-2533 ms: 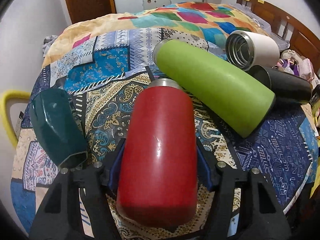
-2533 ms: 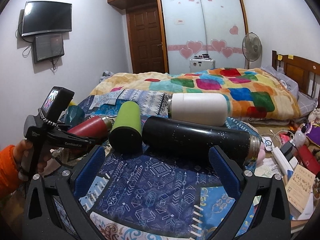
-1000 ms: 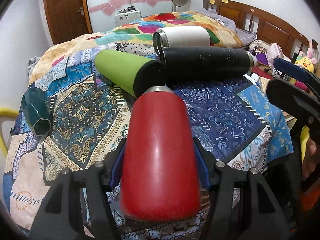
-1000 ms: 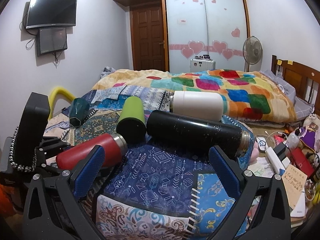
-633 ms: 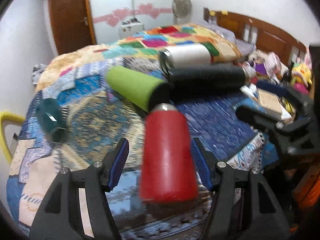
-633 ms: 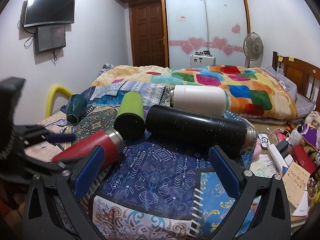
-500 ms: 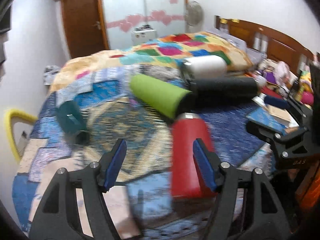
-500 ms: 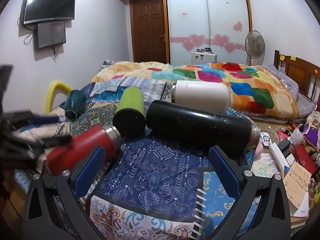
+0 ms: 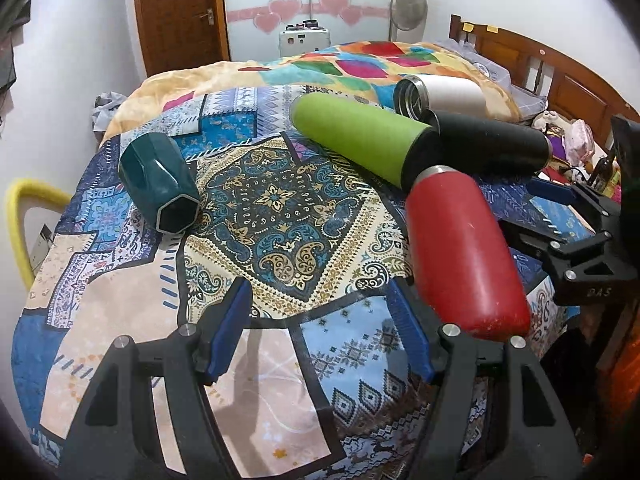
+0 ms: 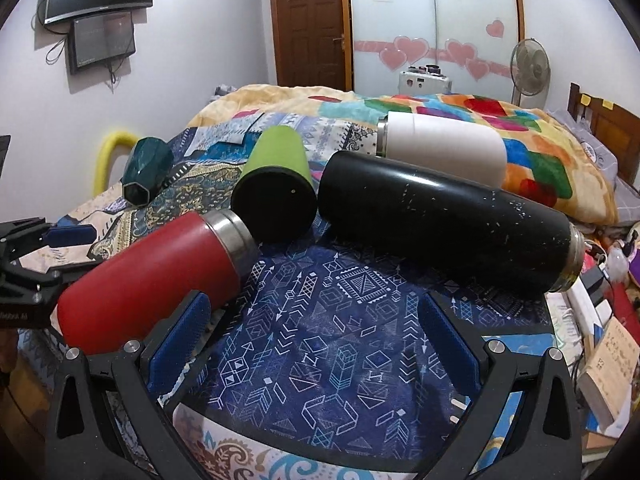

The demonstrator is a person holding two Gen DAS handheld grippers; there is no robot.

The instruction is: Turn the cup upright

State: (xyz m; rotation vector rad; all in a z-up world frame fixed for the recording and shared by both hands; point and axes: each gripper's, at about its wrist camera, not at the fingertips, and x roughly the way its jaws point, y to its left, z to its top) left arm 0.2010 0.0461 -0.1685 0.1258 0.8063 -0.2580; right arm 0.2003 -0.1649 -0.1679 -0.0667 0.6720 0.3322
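Observation:
A red cup [image 9: 460, 252] lies on its side on the patterned cloth, its steel rim pointing away; it also shows in the right wrist view [image 10: 152, 276]. My left gripper [image 9: 320, 328] is open and empty, just left of the red cup's base. My right gripper [image 10: 316, 340] is open and empty over the blue cloth, right of the red cup. A green cup [image 9: 360, 140], a black flask [image 10: 440, 216], a white cup [image 10: 444, 146] and a dark teal cup [image 9: 160, 184] all lie on their sides.
The cloth-covered table's front edge [image 9: 280, 468] is close to my left gripper. A bed with a colourful quilt [image 10: 480, 116] lies behind. Books and clutter [image 10: 608, 360] sit at the right. A yellow chair back [image 9: 20, 216] is at the left.
My left gripper held the red cup, then let go of it and shifted left. The red cup now lies on the cloth to the right of the open fingers.

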